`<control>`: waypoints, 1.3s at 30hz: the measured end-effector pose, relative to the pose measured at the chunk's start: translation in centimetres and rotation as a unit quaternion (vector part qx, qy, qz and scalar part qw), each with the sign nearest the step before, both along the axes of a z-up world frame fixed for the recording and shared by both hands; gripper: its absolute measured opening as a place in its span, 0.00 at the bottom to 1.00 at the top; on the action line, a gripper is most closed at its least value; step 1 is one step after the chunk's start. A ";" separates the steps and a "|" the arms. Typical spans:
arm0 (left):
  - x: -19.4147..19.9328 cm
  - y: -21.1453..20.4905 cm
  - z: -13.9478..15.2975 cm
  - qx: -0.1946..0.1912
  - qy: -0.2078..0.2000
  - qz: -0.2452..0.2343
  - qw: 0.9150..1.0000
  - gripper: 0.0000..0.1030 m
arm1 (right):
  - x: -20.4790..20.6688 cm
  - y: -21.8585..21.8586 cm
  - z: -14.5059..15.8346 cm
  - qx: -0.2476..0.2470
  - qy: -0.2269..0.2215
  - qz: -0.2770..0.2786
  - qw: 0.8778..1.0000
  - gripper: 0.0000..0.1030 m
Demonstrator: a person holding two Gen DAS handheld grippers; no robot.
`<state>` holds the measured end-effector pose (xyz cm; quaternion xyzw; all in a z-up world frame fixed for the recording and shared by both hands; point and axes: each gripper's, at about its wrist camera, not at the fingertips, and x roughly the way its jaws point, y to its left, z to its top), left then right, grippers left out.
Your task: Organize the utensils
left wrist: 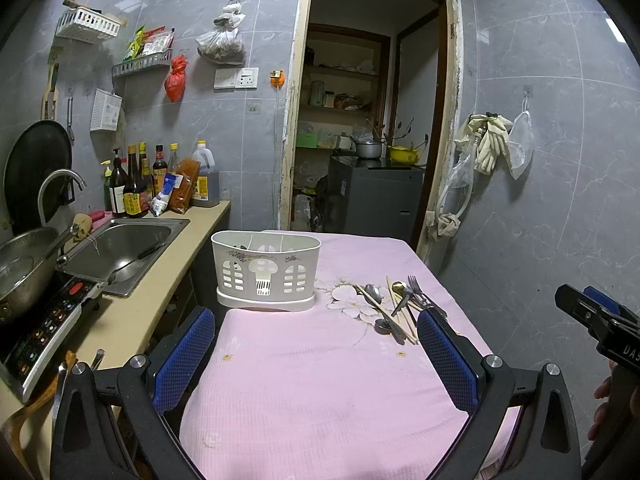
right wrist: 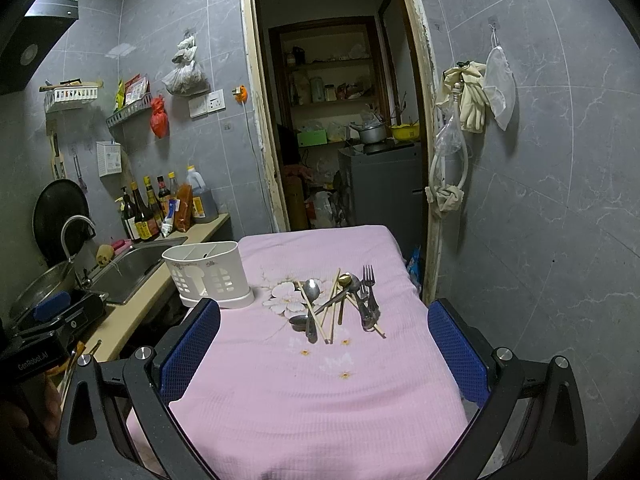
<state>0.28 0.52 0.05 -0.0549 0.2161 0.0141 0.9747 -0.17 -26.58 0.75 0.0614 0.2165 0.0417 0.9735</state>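
While both grippers gape, utensils (right wrist: 338, 304) lie ahead of the right gripper (right wrist: 324, 332).

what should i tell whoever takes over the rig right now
Left tool: open, holding nothing, above the pink tablecloth.
Right tool: open, holding nothing, facing the pile.
White utensil holder: upright at the table's far left, near the sink; its contents are hard to tell.
Spoons, forks and chopsticks: a crossed pile on the cloth, right of the holder.
Done: nothing visibly sorted.
Left: move every piece from the pile into the holder's compartments.
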 end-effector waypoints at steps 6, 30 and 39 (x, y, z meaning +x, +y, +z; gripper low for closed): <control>-0.1 -0.1 0.0 0.000 0.000 0.000 1.000 0.99 | 0.0 -0.2 -0.1 0.000 -0.001 0.001 1.000 0.99; 0.0 0.0 0.0 0.002 0.001 0.000 1.000 0.99 | 0.4 -0.1 -0.3 0.002 0.001 0.002 1.000 0.99; 0.0 -0.1 0.0 0.002 0.001 0.000 1.000 0.99 | 0.4 -0.1 -0.3 0.002 0.001 0.002 1.000 0.99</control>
